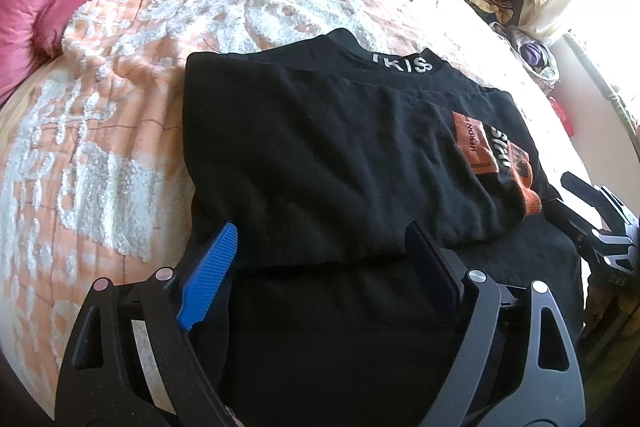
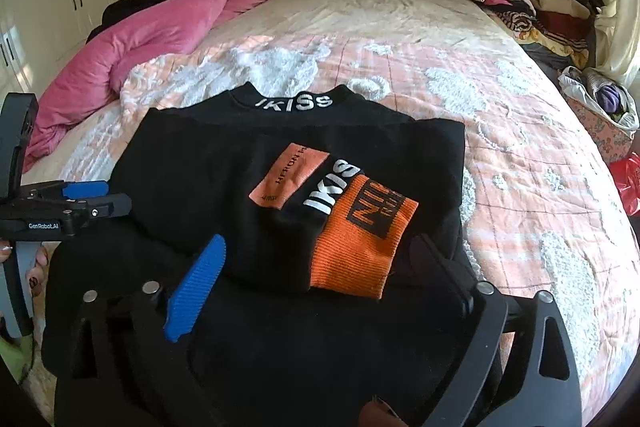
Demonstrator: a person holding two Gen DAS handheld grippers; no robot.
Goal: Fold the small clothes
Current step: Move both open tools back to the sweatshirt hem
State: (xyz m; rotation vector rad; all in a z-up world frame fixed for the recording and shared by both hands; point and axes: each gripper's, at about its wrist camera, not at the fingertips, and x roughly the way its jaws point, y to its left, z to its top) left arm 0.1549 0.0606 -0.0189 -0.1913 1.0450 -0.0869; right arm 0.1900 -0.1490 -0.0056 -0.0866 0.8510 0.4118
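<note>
The black top [image 2: 248, 163] lies on the bed [image 2: 520, 147], its sleeves folded in so the orange cuff [image 2: 360, 247] rests on top. That makes it narrow, ready for the next fold. The left gripper [image 1: 320, 259] and right gripper [image 2: 320, 267] both hover over the near edge, jaws spread wide, pinching nothing. The bottom hem is hidden under the grippers.

black sweater [image 2: 224, 163]: matt knit cloth; orange cuff [image 2: 356, 247] ribbed. bedspread [image 2: 520, 155]: quilted cloth with rough, tufted white patches. pink blanket [image 2: 160, 39]: soft plush. right claw [image 2: 320, 283]: matt black plastic frame, ridged blue pad [image 2: 196, 291], shiny metal pins. left claw [image 1: 320, 267]: same finish.
</note>
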